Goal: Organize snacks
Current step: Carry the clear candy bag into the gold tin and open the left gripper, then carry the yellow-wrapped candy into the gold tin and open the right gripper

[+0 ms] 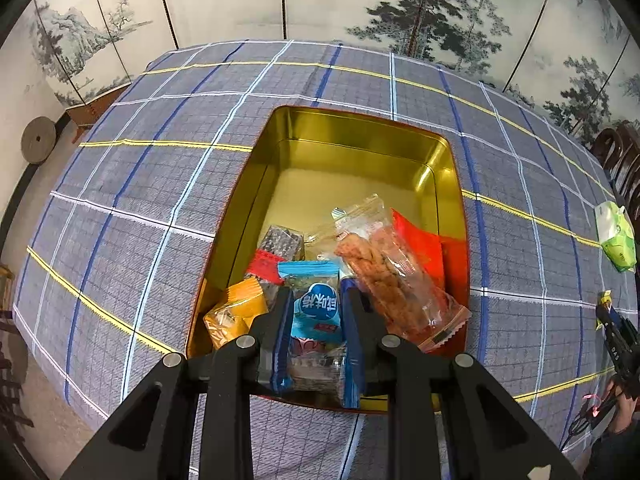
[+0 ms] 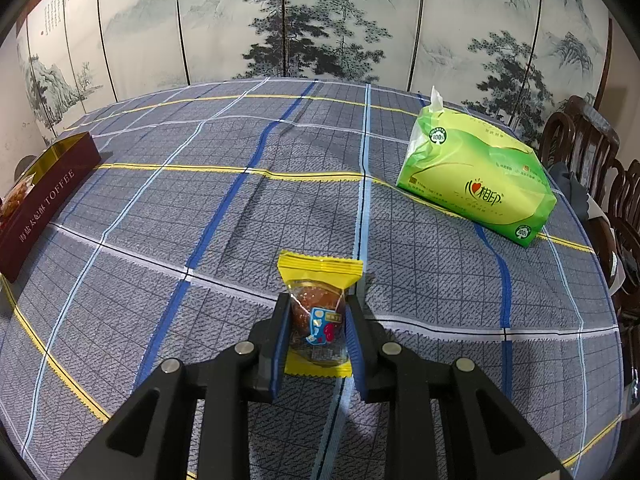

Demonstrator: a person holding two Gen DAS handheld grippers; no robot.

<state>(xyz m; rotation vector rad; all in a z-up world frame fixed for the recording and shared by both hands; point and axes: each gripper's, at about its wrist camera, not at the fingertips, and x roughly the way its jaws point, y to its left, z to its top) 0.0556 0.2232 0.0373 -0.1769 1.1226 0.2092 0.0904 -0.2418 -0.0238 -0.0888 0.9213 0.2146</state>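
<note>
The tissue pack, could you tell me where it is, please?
In the right wrist view the tissue pack lies on the tablecloth at upper right, near the chairs.

Toffee tin (image 2: pixel 48 196) cut off at left edge.

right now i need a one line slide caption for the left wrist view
Left gripper shut on a blue snack packet over the gold tin, already holding several wrapped snacks.

grey plaid tablecloth (image 2: pixel 280 208), blue/yellow/white lines | gold-lined maroon rectangular tin (image 1: pixel 360 152) | green plastic tissue pack (image 2: pixel 476 184) | yellow-ended clear snack packet (image 2: pixel 318 300)
</note>
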